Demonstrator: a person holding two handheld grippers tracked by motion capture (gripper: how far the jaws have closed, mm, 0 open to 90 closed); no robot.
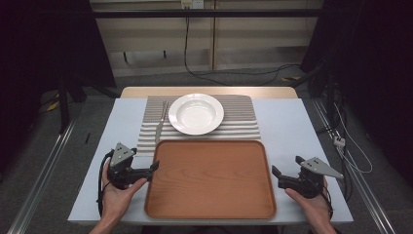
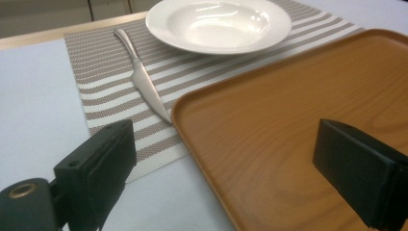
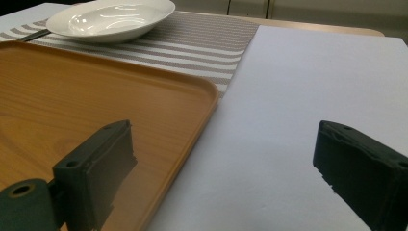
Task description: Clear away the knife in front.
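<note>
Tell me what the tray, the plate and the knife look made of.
Tray: wood or wood-look laminate, matte, with visible grain. Plate: likely glazed white ceramic, with glossy highlights. Knife: one-piece brushed metal, probably stainless steel, with a dull silver sheen.

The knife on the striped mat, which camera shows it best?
The left gripper view shows the knife best: near and whole, from handle to tip, which lies by the tray corner. In the high view it is small but whole, left of the plate. The right gripper view catches just a dark sliver beside the plate.
</note>
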